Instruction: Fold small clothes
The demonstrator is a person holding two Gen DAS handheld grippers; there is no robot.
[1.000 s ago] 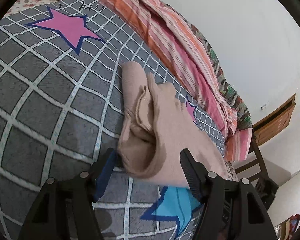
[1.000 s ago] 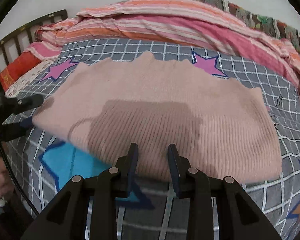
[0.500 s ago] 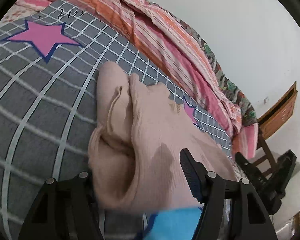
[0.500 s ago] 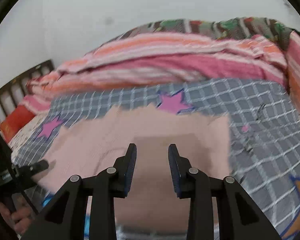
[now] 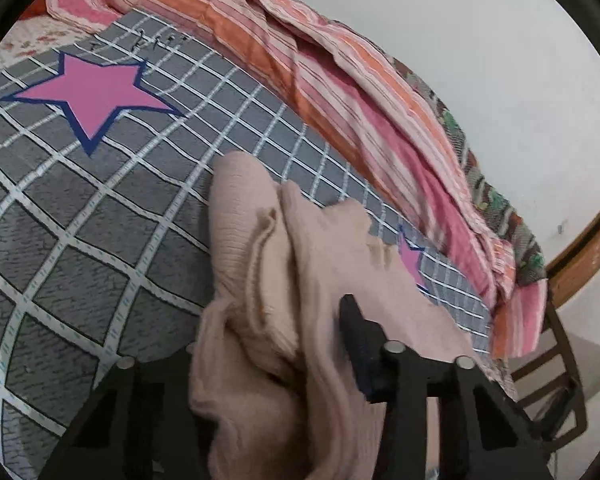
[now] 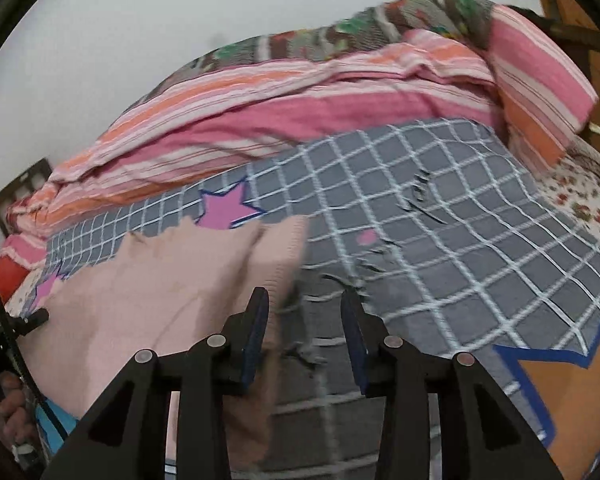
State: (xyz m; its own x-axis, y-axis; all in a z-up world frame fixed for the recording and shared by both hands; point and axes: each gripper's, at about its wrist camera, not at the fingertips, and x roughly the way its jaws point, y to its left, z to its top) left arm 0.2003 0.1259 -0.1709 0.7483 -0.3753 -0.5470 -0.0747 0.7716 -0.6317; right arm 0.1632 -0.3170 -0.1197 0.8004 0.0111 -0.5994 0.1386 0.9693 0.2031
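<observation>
Underneath, the grey checked bedsheet (image 5: 100,240) with pink stars carries scribbled marks I cannot read, my beige knit sweater (image 5: 300,280) lies on it bunched between my left hand-held gripper's (image 5: 268,344) fingers, whether pinched I cannot tell, while my right hand-held gripper (image 6: 304,320) hangs spread at its edge.

Pale pink sweater (image 5: 324,264) (grey checked bedsheet (image 5: 100,216))

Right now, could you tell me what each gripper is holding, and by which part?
The left gripper has the bunched end of the pink ribbed knit garment between its jaws; whether clamped, I cannot tell. The right gripper holds nothing.
</observation>
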